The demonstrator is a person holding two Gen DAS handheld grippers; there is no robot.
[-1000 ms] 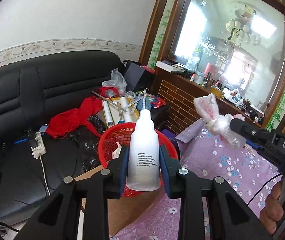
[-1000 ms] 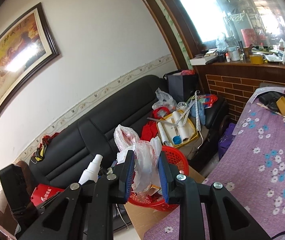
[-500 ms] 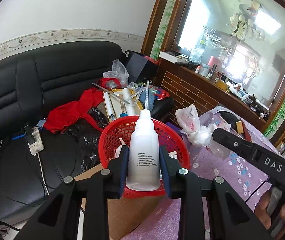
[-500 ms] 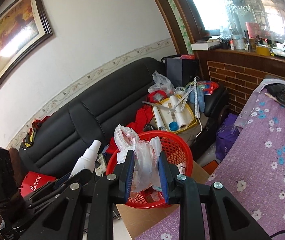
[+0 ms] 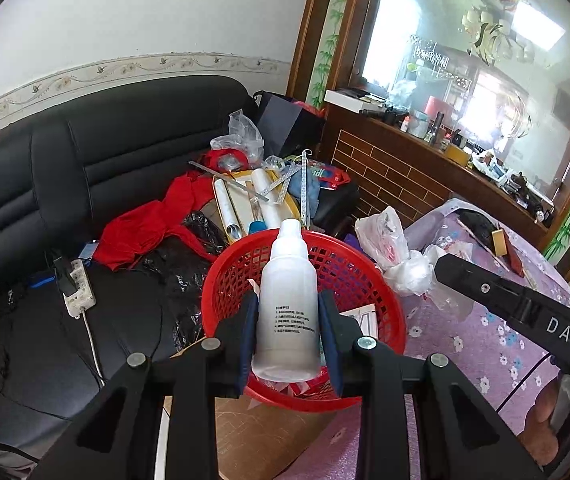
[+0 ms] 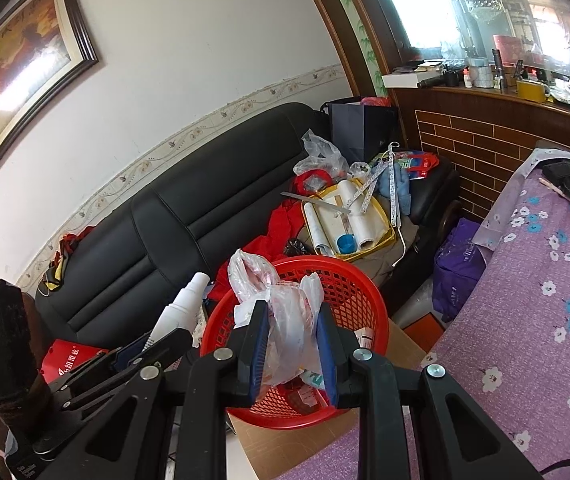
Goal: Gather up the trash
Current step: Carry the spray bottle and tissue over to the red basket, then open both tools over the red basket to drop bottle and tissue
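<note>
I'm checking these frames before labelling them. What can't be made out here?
- Contents of the red mesh basket: right wrist view, hidden by the crumpled clear plastic bag and right claw.
- Print on the white plastic bottle: left wrist view, too small.
- Basket's base: left wrist view, hidden by the bottle and left claw.

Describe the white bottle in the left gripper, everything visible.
The white bottle is translucent white plastic with a narrow white cap and small black print on its side. It stands upright, clamped at its lower body between the blue-padded jaws of the left gripper, over the near rim of the red basket. Contents cannot be told.
</note>
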